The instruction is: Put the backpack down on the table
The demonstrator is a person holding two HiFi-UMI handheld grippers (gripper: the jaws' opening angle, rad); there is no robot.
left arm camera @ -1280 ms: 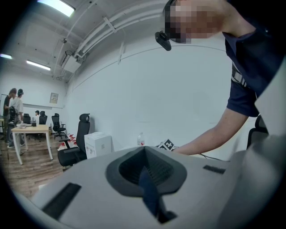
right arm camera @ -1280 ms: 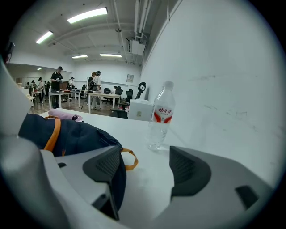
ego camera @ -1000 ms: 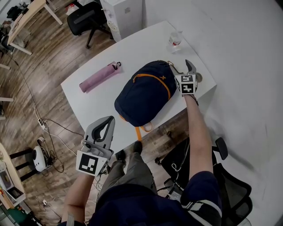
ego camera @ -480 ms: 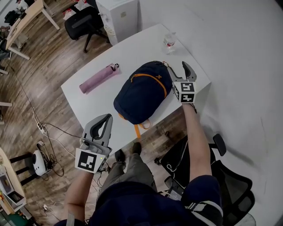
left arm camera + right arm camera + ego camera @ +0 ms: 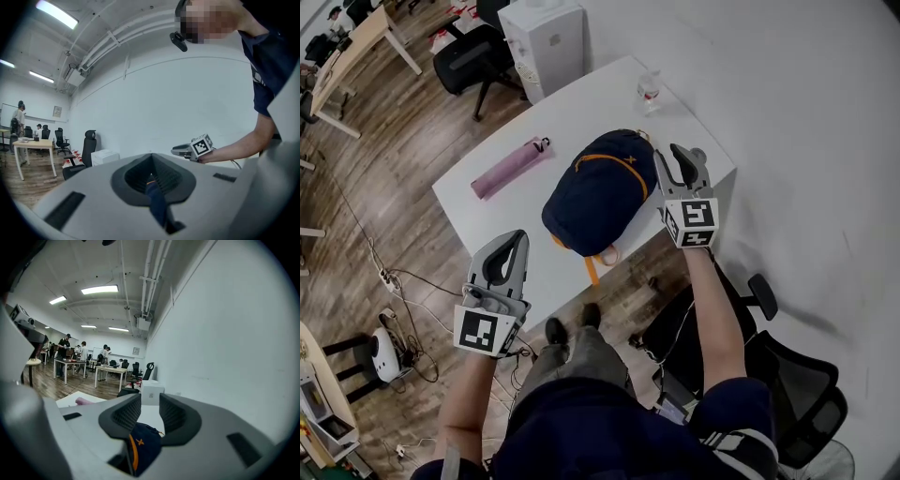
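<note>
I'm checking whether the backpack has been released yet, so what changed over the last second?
The right gripper rose away from the top end of the backpack, toward the camera. Its jaws are closing with nothing between them. The backpack still lies on the table, and the pink umbrella, water bottle and left gripper stayed roughly where they were.

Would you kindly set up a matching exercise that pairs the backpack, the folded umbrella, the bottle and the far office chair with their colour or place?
Things:
1. backpack
2. folded umbrella
3. bottle
4. far office chair

Descriptions:
A. pink, left part of the table
B. black, beyond the table
C. navy with orange trim, mid-table
D. clear, at the table's far corner

Pairs: 1-C, 2-A, 3-D, 4-B
</note>
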